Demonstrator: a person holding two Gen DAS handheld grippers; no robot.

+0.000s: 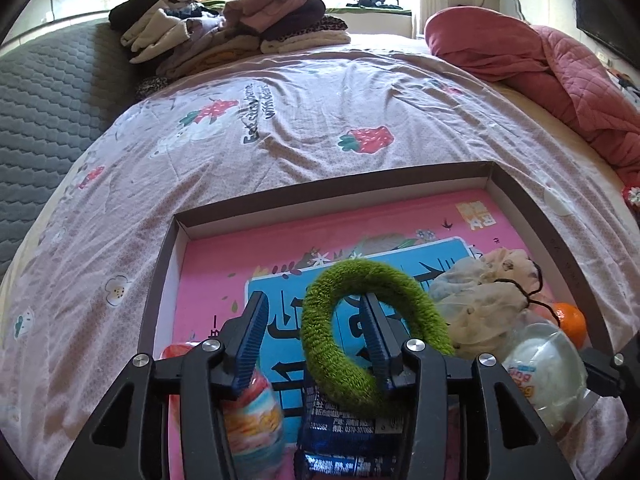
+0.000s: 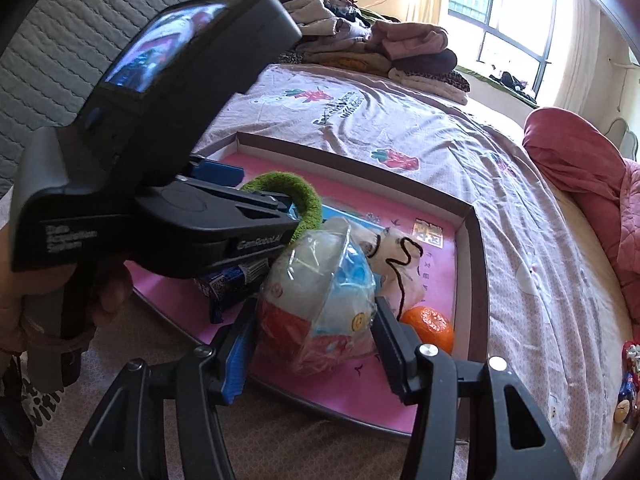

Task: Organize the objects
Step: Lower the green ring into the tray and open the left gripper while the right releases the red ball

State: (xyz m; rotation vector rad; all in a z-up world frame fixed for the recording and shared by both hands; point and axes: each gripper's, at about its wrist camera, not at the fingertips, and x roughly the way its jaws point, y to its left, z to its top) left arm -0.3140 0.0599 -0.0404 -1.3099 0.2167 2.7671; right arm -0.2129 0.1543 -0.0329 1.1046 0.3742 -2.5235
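A shallow cardboard tray [image 1: 520,196] with a pink printed bottom lies on the bed. My left gripper [image 1: 314,312] is open over it; a green fuzzy ring [image 1: 340,280] hangs looped over its right finger [image 1: 374,340]. The ring also shows in the right wrist view [image 2: 308,196]. My right gripper [image 2: 312,320] is open around a clear plastic-wrapped toy [image 2: 320,300], its fingers on either side; contact is unclear. A cream drawstring pouch [image 1: 480,300], an orange [image 2: 430,326] and a blue snack packet [image 1: 344,432] lie in the tray.
The pink strawberry-print bedsheet [image 1: 320,120] surrounds the tray. Folded clothes [image 1: 224,32] are piled at the far side, a red quilt [image 1: 540,72] at the right, a grey quilted headboard [image 1: 48,112] at the left. A small colourful object [image 2: 626,384] lies at the bed's right edge.
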